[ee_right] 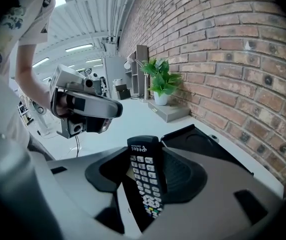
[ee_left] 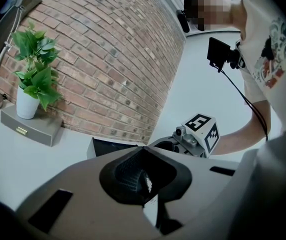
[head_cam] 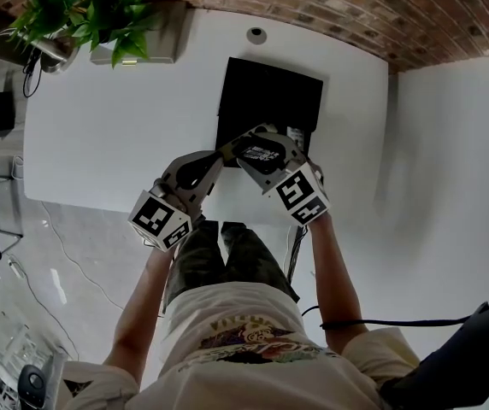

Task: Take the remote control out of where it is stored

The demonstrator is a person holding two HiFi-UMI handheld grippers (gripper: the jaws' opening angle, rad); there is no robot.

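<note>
Nearest the onlooker, a person in a pale printed T-shirt leans over the front edge of a white desk, with one hand-held tool in each hand.

The left tongs are closed on themselves and carry nothing. They hang beside the right tongs, close to them but not touching.

The right tongs are clamped on a slim black remote control with rows of pale buttons. Its length runs along the jaws, its keypad faces up, and its far end pokes out past the tips. The remote is therefore out of its store and held in the air above the near rim of an open, flat, black rectangular case that lies on the desk just beyond.

Farther back stand a green leafy plant in a white pot on a low grey block. A red-brown brick wall closes the scene.

Hazards, as judged from this position:
- The grip appears to bear on the remote's smooth sides, so it could swivel or slide out if the tongs relax or jerk.
- The remote's projecting end could knock the case rim if the hand dips.
- With the two tools so close, a careless sideways move could strike one against the other and shake the remote loose.
</note>
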